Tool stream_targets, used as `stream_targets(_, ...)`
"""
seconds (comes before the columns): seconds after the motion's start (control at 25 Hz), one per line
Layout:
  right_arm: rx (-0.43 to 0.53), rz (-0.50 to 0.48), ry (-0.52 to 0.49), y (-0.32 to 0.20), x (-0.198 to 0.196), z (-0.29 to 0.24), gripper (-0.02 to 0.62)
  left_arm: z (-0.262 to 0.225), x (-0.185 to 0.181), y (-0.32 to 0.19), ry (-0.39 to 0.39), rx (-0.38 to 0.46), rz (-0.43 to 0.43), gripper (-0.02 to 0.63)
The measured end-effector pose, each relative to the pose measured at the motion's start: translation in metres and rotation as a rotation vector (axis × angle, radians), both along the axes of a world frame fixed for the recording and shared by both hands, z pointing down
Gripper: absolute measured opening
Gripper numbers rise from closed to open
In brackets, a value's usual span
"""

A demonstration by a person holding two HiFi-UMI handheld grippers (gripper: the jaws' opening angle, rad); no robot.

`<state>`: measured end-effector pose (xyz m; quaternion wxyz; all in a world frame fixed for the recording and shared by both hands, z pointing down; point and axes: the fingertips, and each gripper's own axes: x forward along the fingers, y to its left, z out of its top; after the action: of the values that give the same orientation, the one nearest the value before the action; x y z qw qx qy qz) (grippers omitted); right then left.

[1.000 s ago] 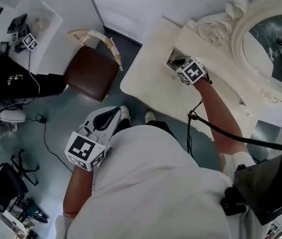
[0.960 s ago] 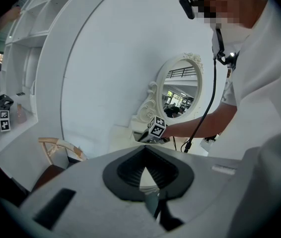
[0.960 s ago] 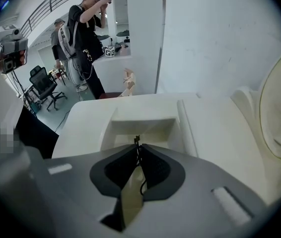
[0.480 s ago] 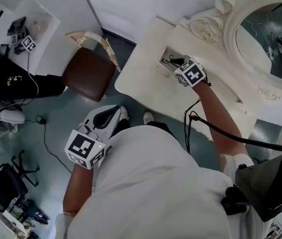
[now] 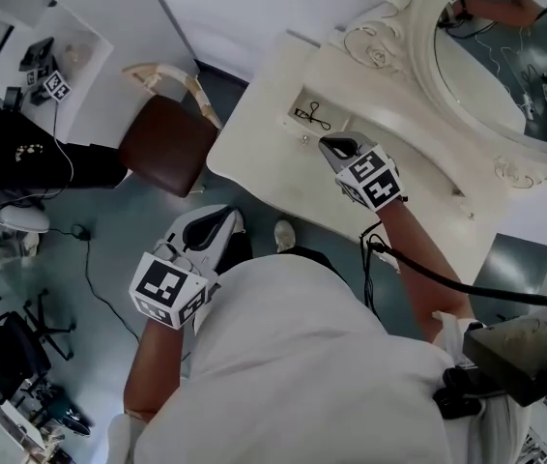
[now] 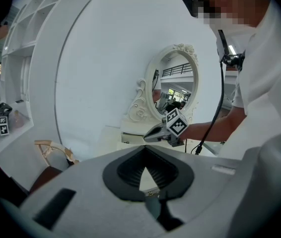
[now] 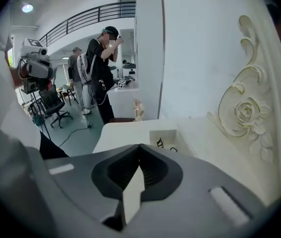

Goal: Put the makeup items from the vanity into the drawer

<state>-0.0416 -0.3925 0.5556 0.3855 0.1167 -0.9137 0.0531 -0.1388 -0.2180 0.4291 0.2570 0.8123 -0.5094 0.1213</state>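
Closest in, the left claw hangs off the worktop, over the floor just short of the worktop's front edge. In the left gripper view its two jaws are drawn together with their tips meeting, and nothing is gripped between them.

Farther out, the right claw is over the back part of the worktop, its point turned toward the back left corner. Its jaws are also closed tip to tip and hold nothing.

Just beyond that point, apart from it, the drawer stands open at the left end of the raised back ledge. A thin black makeup item lies inside on the drawer's pale bottom.

Behind the ledge rises the carved oval mirror. Off the worktop's left edge stands a brown-seated chair.
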Motion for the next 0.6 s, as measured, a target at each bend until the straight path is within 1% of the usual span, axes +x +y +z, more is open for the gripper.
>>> stream_targets(0.16, -0.031, -0.026, -0.069, 0.040, 0.023, -0.006, 0.002, 0.000, 0.021, 0.009, -0.011, -0.005, -0.042, 0.002)
stream_targets(0.24, -0.040, -0.037, -0.086, 0.058, 0.036, -0.006, 0.002, -0.001, 0.031, 0.014, -0.016, -0.004, -0.048, 0.000)
stream_targets(0.44, -0.070, -0.009, -0.112, 0.103, 0.064, -0.008, 0.002, -0.008, 0.055, 0.032, -0.021, 0.005, -0.012, 0.000)
stream_targets(0.6, -0.065, 0.033, -0.143, 0.129, 0.075, -0.020, 0.002, -0.014, 0.067, 0.044, -0.003, 0.025, 0.028, 0.000)
